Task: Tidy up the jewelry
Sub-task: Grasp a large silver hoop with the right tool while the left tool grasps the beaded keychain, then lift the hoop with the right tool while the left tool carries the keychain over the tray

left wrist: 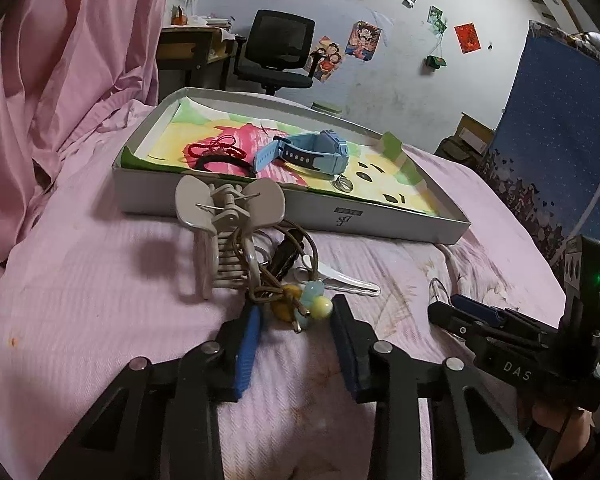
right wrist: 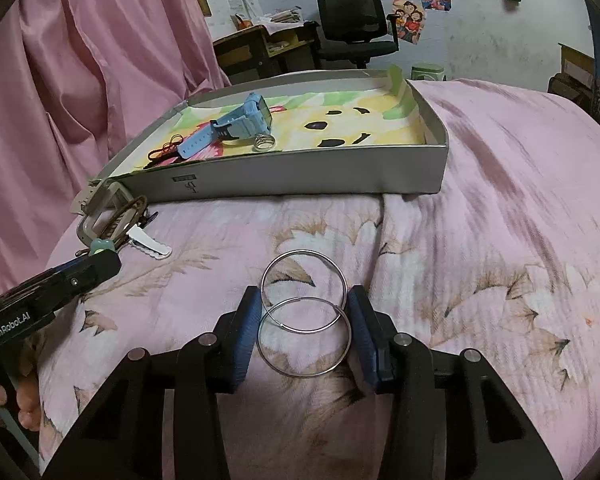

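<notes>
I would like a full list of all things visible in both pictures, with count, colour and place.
box: one, grey, on the bed, paper lining inside
watch: one, light blue, in the box
cords: two, red and black, in the box, left of the watch
ring: one, silver, in the box by the watch
hair claw: one, beige, on the bed before the box
charm cord: one, brown with yellow and green beads, at the left fingers
white clip: one, on the bed
hoops: two, silver, overlapping, between the right fingers
bed cover: one, pink
chair: one, black, behind
left gripper: open
right gripper: open
</notes>
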`<state>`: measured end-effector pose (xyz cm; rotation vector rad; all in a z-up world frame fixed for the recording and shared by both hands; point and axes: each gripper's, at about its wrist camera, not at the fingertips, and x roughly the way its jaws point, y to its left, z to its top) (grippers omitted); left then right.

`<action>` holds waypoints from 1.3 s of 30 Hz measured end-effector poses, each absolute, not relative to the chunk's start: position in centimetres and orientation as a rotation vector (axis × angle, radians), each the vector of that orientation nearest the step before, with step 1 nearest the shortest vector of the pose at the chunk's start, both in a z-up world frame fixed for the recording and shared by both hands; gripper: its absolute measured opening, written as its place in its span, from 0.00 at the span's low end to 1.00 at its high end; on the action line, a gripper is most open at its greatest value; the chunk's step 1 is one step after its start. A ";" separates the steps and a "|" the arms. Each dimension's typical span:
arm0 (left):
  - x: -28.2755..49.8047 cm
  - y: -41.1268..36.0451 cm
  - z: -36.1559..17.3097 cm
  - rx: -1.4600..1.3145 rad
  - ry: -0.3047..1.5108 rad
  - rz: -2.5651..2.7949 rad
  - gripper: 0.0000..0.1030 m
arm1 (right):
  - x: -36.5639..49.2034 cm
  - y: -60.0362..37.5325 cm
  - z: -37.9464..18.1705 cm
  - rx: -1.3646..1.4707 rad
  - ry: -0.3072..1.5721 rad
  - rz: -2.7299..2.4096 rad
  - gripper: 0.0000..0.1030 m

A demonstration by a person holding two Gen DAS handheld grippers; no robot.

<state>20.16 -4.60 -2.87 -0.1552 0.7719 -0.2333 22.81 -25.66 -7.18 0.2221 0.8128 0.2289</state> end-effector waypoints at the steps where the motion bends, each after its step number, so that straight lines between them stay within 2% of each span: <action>1: 20.2 -4.6 -2.9 -0.153 0.771 -0.233 0.29 | 22.8 -25.7 -7.3 0.222 0.813 0.229 0.39; 14: 19.8 -4.6 -2.8 -0.161 0.753 -0.245 0.28 | 22.3 -25.4 -7.5 0.220 0.816 0.242 0.39; 23: 16.4 -5.0 -2.7 -0.090 0.688 -0.299 0.28 | 21.0 -24.8 -7.1 0.199 0.822 0.282 0.39; 39: 12.2 -4.7 -2.2 -0.061 0.611 -0.309 0.28 | 16.0 -25.0 -4.0 0.182 0.630 0.317 0.38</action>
